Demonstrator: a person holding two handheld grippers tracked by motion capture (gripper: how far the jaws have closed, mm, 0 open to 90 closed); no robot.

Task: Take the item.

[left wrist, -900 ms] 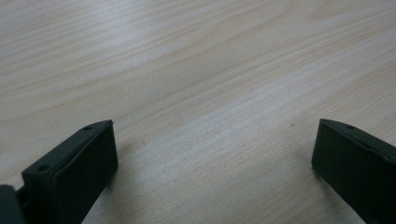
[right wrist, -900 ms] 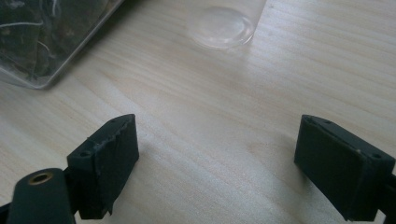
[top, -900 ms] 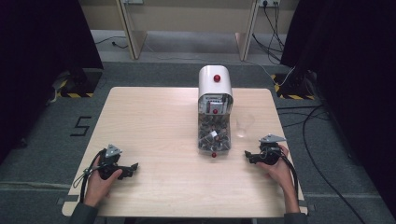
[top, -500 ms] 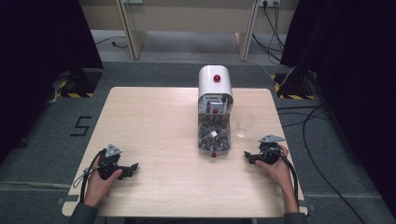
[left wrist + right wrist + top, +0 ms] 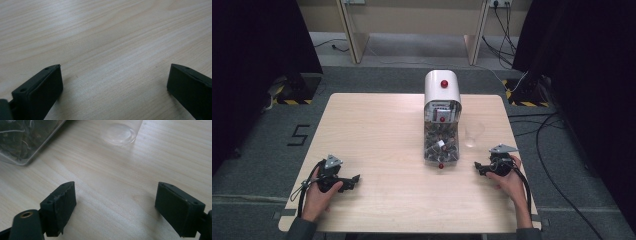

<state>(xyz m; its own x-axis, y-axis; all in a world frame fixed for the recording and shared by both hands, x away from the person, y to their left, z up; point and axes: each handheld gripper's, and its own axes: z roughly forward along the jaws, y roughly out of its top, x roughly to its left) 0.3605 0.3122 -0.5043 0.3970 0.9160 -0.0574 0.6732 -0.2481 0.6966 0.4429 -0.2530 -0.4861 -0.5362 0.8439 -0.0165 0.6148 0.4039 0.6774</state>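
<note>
1. Light wood-grain table (image 5: 377, 130), rounded corners, on grey carpet floor (image 5: 257, 165).
2. White "5" mark (image 5: 300, 135) on carpet off table's left edge.
3. Black curtains (image 5: 257, 45) hang left and right.
4. Yellow-black hazard tape (image 5: 517, 96) near far corners.
5. Cables (image 5: 557, 150) trail right; pale wooden panel legs (image 5: 352, 30) behind.

In the high view the contents of the clear-fronted dispenser (image 5: 441, 134) are too small to make out; they look like small wrapped items, perhaps. The clear cup (image 5: 473, 134) beside it is faint against the table (image 5: 377, 130), its rim hard to trace. In the right gripper view the cup (image 5: 121, 132) is cut off by the top edge, and the dispenser (image 5: 23, 137) runs off the top left corner, its contents dark and blurred.
</note>
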